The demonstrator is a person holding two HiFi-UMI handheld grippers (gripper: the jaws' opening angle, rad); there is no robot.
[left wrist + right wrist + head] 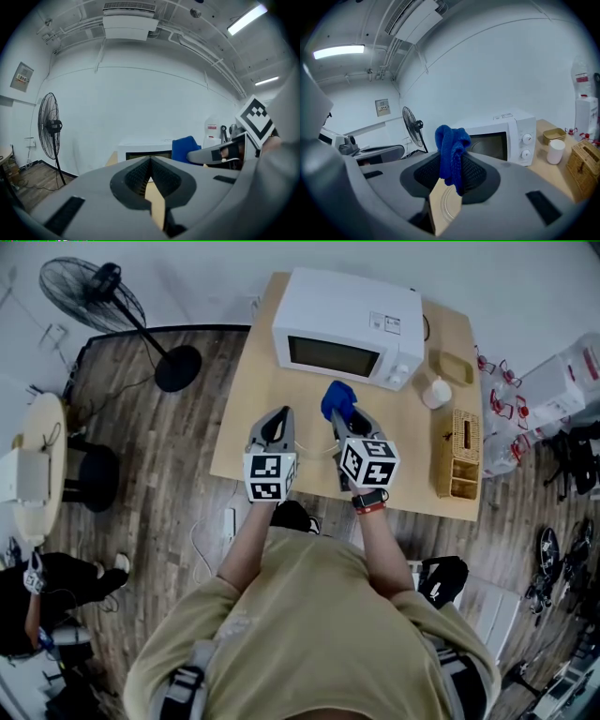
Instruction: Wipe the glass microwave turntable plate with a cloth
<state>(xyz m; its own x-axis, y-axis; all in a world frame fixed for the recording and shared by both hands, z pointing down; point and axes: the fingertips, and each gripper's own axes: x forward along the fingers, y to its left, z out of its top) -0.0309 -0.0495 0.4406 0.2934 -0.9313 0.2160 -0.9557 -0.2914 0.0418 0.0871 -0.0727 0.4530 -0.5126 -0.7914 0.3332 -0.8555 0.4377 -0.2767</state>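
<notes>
The white microwave (347,324) stands with its door shut at the back of the wooden table (246,427). My right gripper (343,420) is shut on a bunched blue cloth (337,399), which sticks up from its jaws (451,140) in front of the microwave (506,136). Below the cloth, through the gap under the jaws, a clear round glass plate (449,204) lies on the table. My left gripper (280,416) hovers just left of the right one, jaws closed together (150,161) on nothing. From the left gripper view, the cloth (184,149) and the right gripper (208,154) show to the right.
A wicker box (459,454), a white cup (436,392) and a small yellow dish (457,367) sit on the table's right side. A standing fan (94,292) is on the floor to the left, with a round side table (42,465) and another person (37,596) further left.
</notes>
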